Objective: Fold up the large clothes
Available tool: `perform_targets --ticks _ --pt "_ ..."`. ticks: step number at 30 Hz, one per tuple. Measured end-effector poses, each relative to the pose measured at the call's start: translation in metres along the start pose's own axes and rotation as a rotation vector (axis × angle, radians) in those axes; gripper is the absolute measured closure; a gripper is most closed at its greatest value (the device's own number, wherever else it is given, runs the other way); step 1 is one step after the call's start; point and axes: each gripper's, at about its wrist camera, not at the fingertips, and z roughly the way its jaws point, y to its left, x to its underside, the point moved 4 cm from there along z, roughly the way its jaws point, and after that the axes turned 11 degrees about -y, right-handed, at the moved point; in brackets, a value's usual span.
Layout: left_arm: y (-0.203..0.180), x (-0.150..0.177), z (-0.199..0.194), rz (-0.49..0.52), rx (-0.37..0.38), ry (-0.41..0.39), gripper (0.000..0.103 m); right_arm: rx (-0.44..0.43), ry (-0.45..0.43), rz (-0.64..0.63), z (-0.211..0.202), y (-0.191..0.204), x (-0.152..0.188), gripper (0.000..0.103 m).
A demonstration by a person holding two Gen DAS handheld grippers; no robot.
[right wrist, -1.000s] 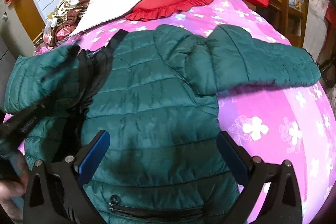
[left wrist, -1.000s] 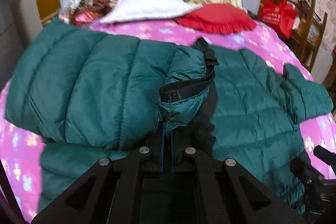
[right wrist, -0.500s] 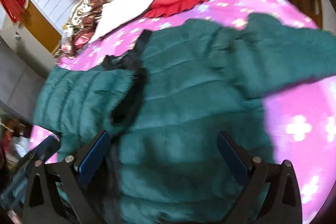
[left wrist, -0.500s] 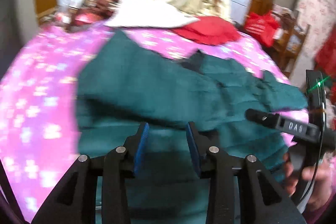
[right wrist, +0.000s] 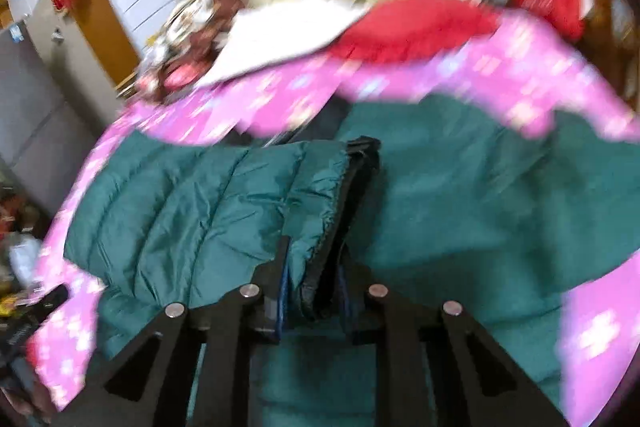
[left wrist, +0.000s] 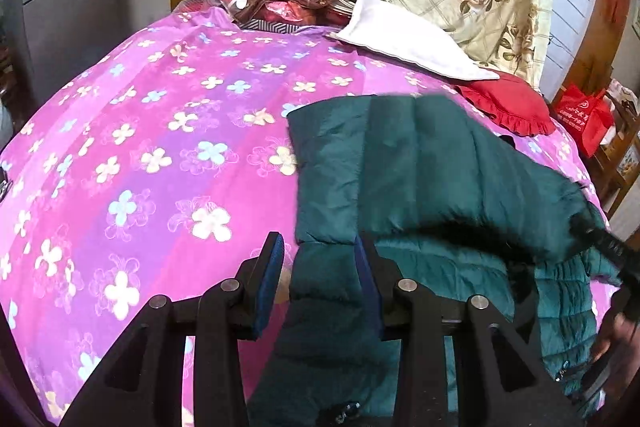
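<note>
The green puffer jacket (left wrist: 424, 163) lies on the pink bed (left wrist: 152, 147) with one sleeve folded across its body, the right gripper (right wrist: 312, 291) having just clamped its fingers on that cuff, the left gripper (left wrist: 320, 283) fingers apart; the other sleeve and body remain unfolded.

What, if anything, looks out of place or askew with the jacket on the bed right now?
The green jacket lies bunched and uneven on the pink bedspread, one sleeve lifted where the right gripper pinches its dark-trimmed cuff. Nothing looks torn or spilled.

Green quilted jacket (left wrist: 420, 163), sleeve folded across
</note>
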Motion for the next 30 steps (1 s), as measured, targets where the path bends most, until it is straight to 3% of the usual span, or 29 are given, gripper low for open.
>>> perform_targets --ticks 4,6,9,12,13,16,18,20,30 --pt "-0.007 0.001 0.014 -0.007 -0.001 0.018 0.085 0.160 -0.010 -0.017 0.019 -0.036 -0.017 0.084" --pt "-0.014 0.000 0.018 0.011 -0.013 0.021 0.085 0.217 0.034 -0.051 0.043 -0.045 -0.018 0.084" --pt "-0.024 -0.006 0.021 0.020 -0.013 0.001 0.085 0.228 0.126 -0.031 0.057 -0.051 -0.011 0.082" --pt "-0.031 -0.016 0.030 0.018 -0.021 -0.019 0.085 0.260 0.059 -0.010 0.026 -0.050 -0.017 0.058" --pt "-0.035 -0.019 0.034 0.020 -0.020 -0.024 0.085 0.261 0.039 -0.015 0.018 -0.050 -0.019 0.052" --pt "-0.048 -0.022 0.049 0.045 -0.022 -0.036 0.085 0.172 0.001 -0.043 0.005 -0.033 -0.026 0.051" --pt "-0.054 -0.020 0.060 0.060 -0.036 -0.030 0.085 0.048 0.050 -0.074 0.016 -0.011 -0.022 0.051" --pt "-0.056 -0.017 0.070 0.064 -0.047 -0.024 0.085 -0.020 0.103 -0.090 0.036 0.001 -0.015 0.051" --pt "-0.057 -0.006 0.088 0.076 -0.048 -0.028 0.083 0.053 0.113 -0.140 0.082 -0.016 0.006 0.051"
